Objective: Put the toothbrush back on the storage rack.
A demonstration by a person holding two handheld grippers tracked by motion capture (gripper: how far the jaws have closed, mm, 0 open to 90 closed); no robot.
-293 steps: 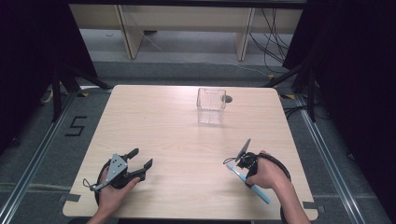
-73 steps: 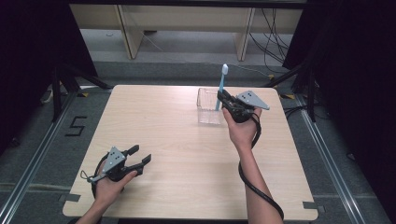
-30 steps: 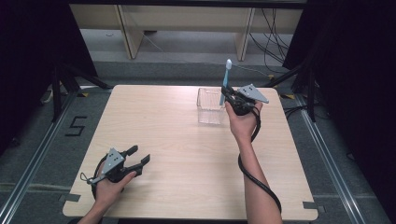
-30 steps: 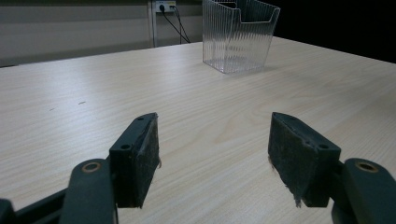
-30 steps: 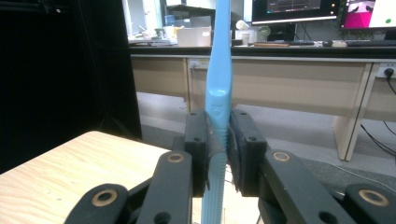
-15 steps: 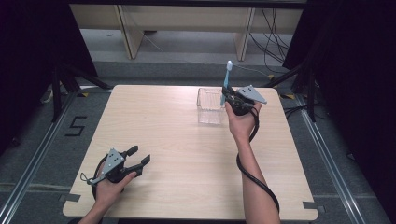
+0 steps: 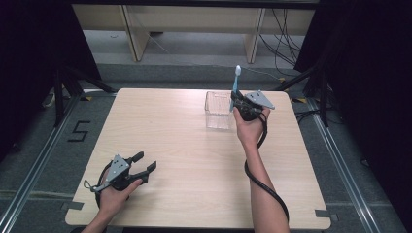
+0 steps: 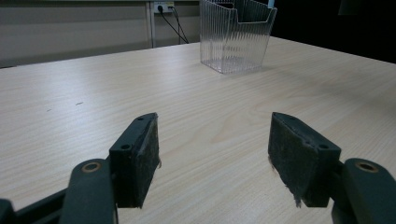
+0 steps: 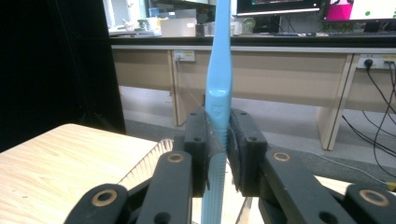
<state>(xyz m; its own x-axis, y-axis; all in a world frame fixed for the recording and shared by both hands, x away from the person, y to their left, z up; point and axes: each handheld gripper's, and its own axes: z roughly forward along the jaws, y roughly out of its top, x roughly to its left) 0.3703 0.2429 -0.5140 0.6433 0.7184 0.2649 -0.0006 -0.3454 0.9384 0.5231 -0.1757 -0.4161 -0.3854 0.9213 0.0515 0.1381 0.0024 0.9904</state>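
Observation:
A light blue toothbrush (image 7: 236, 81) stands upright with its white head on top, clamped in my right gripper (image 7: 236, 100) at the right rim of a clear ribbed plastic box (image 7: 218, 110) at the table's far middle. In the right gripper view the pads press on the toothbrush (image 9: 218, 93) from both sides, and the box's ribbed wall (image 9: 144, 168) lies just below. My left gripper (image 7: 145, 162) rests near the table's front left, open, nothing between its pads (image 8: 142, 156). The box (image 8: 236, 32) stands far ahead of it.
The light wooden table (image 7: 184, 160) has bare room between the two hands. A black cable (image 7: 262, 179) trails from the right gripper along the forearm. Dark curtains flank the table; wooden desk legs and cables stand on the floor beyond its far edge.
Almost nothing differs over the last second: the right gripper holds the toothbrush upright at the box's right rim. Earlier it lifted the toothbrush from the table's front right. The left gripper stays put.

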